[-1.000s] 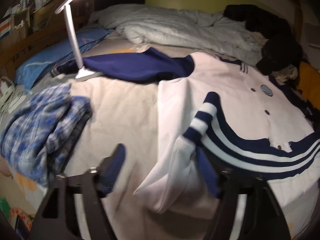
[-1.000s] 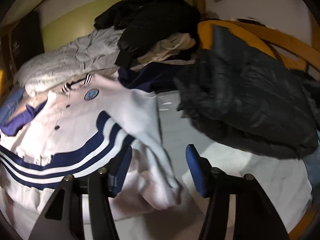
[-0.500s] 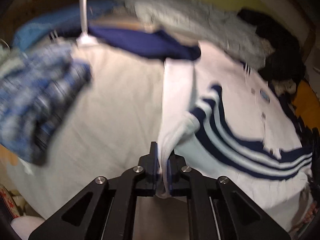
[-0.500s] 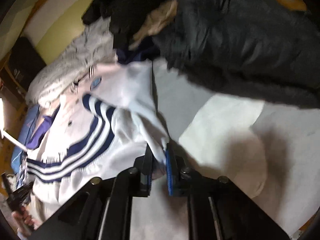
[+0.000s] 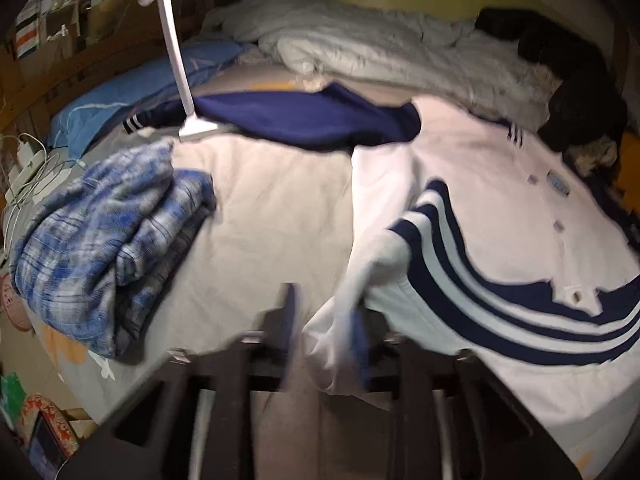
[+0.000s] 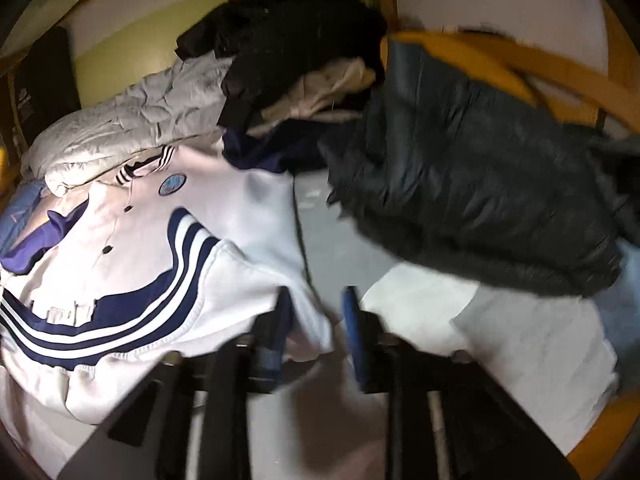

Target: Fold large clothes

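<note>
A large white jacket [image 5: 492, 208] with navy stripes and navy sleeves lies spread front-up on the bed; it also shows in the right wrist view [image 6: 132, 248]. My left gripper [image 5: 324, 340] is open, its jaws apart, with the jacket's white left hem corner [image 5: 340, 320] hanging between the blurred fingers. My right gripper [image 6: 316, 328] is open, with the jacket's right hem corner [image 6: 308, 320] lying loose between its fingers. One navy sleeve [image 5: 304, 116] stretches out to the left.
A folded blue plaid garment [image 5: 104, 240] lies at the left. A white lamp [image 5: 176, 56] stands on the bed. A rumpled grey duvet [image 5: 392, 48] and black clothes [image 6: 288, 40] lie behind. A dark puffer jacket [image 6: 480, 176] lies at the right.
Both grippers were shut on the jacket's lower corners half a second ago; both have now opened and let the corners drop back. The views have pulled back.
</note>
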### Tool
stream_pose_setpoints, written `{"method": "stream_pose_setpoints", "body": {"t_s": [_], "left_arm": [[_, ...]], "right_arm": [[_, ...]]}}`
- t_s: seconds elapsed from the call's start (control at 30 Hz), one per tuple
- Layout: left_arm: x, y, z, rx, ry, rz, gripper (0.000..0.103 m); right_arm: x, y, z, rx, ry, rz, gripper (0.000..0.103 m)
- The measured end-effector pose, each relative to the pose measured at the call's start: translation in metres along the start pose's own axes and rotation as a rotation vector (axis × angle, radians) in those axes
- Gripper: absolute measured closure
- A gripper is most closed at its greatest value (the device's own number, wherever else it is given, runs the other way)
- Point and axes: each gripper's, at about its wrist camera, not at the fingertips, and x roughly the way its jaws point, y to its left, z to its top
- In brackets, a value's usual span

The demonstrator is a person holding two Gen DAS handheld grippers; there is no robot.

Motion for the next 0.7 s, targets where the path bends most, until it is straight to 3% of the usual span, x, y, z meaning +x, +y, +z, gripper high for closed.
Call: {"method": "stream_pose_setpoints", "body": {"t_s": [0.07, 0.13, 0.17, 0.23, 0.3, 0.33, 0.37, 0.4, 0.5, 0.7], "left_arm": [[-0.009, 0.001, 0.003, -0.004, -0.026, -0.048, 0.067], [-0.016, -0.001, 0.006, 0.001, -0.044, -0.088, 0.066], [-0.020, -0.003, 0.007, 0.012, -0.063, -0.097, 0.064], [-0.033, -0.011, 0.007, 0.053, -0.119, -0.092, 0.054], [-0.046, -0.020, 0.006, 0.092, -0.189, -0.092, 0.031], [-0.054, -0.024, 0.005, 0.110, -0.230, -0.101, 0.023], [-0.058, -0.029, 0.004, 0.127, -0.259, -0.113, 0.008], [-0.063, -0.034, 0.002, 0.152, -0.285, -0.130, 0.003], [-0.071, -0.050, -0.002, 0.214, -0.316, -0.183, 0.000], [-0.064, -0.061, -0.005, 0.204, -0.261, -0.231, 0.000]], "right_arm": [[-0.008, 0.002, -0.002, -0.026, -0.022, 0.017, 0.071], [-0.015, 0.005, -0.002, -0.032, -0.048, 0.040, 0.052], [-0.020, 0.008, -0.002, -0.034, -0.070, 0.040, 0.036], [-0.032, 0.014, -0.004, -0.056, -0.136, 0.030, 0.028], [-0.041, 0.024, -0.005, -0.079, -0.181, 0.051, 0.007], [-0.047, 0.027, -0.006, -0.083, -0.205, 0.065, 0.002], [-0.051, 0.031, -0.007, -0.084, -0.230, 0.083, 0.000], [-0.055, 0.035, -0.008, -0.087, -0.245, 0.104, 0.000], [-0.061, 0.046, -0.010, -0.116, -0.262, 0.151, 0.000], [-0.059, 0.061, -0.017, -0.138, -0.237, 0.189, 0.000]]}}
